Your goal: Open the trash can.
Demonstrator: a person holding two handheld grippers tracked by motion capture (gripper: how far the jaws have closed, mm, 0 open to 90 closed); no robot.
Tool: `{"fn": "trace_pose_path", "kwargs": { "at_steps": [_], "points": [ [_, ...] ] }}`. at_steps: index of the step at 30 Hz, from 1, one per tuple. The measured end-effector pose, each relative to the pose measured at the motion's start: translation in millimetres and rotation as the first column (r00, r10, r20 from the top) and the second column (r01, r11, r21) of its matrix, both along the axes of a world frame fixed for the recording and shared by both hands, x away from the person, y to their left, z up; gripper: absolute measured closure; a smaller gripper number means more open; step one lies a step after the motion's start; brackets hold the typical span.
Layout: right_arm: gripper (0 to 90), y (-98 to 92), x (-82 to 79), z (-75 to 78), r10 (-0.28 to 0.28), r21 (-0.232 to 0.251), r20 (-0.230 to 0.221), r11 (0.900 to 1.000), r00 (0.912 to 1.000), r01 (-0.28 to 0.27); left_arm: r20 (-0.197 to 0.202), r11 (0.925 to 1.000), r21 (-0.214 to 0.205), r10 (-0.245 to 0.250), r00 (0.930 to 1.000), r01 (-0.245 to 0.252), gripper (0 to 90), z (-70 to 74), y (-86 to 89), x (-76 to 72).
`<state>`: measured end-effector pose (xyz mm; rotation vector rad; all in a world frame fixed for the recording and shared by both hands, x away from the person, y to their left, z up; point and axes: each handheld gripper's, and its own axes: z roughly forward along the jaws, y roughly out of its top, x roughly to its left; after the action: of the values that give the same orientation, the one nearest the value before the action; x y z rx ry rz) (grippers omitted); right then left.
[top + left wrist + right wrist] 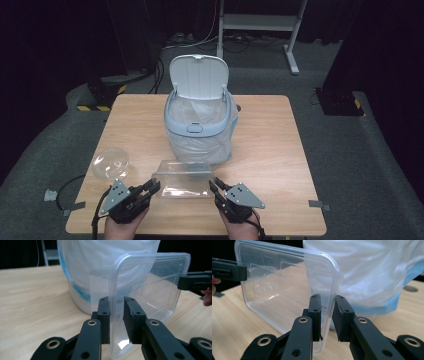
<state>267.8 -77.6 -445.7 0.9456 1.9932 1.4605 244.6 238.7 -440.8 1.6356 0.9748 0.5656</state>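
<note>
I have the clear plastic container (184,179) pinched at both short ends, near the front edge of the surface (280,150), just in front of the lidded bin (200,117). My left claw (151,186) is closed on the container's left rim, the thin wall caught between its pads, and my right claw (214,185) grips the opposite rim the same way, so the flimsy tub stays level instead of twisting from one corner. The bin's lid (199,75) stands open behind it, bag lining showing, which I judge is where this goes. A clear dome lid (110,163) sits apart, toward the front-left corner, untouched.
</note>
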Motion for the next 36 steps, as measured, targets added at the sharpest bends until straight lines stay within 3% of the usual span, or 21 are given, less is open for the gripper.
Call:
{"fn": "trace_pose_path", "kwargs": {
  "at_steps": [8, 23, 36],
  "points": [
    [77.5, -4.8, -7.9, 19.0, -0.016, 0.042, 0.080, 0.9990, 0.9967, 0.013, 0.078, 0.9999, -0.016, -0.005, 0.9969, 0.006, 75.8, 22.4, -3.3, -6.1],
    [76.9, -8.6, -4.9, 43.7, -0.038, 0.082, 0.154, 0.9963, 0.9873, 0.026, 0.183, 0.9994, -0.033, -0.006, 0.9830, 0.012, 77.2, 55.8, -6.8, -4.6],
    [77.0, -14.5, -7.2, 81.8, -0.066, 0.133, 0.252, 0.9906, 0.9655, 0.033, 0.253, 0.9973, -0.061, -0.025, 0.9673, 0.041, 77.3, 87.2, -11.0, -1.3]
  ]
}}
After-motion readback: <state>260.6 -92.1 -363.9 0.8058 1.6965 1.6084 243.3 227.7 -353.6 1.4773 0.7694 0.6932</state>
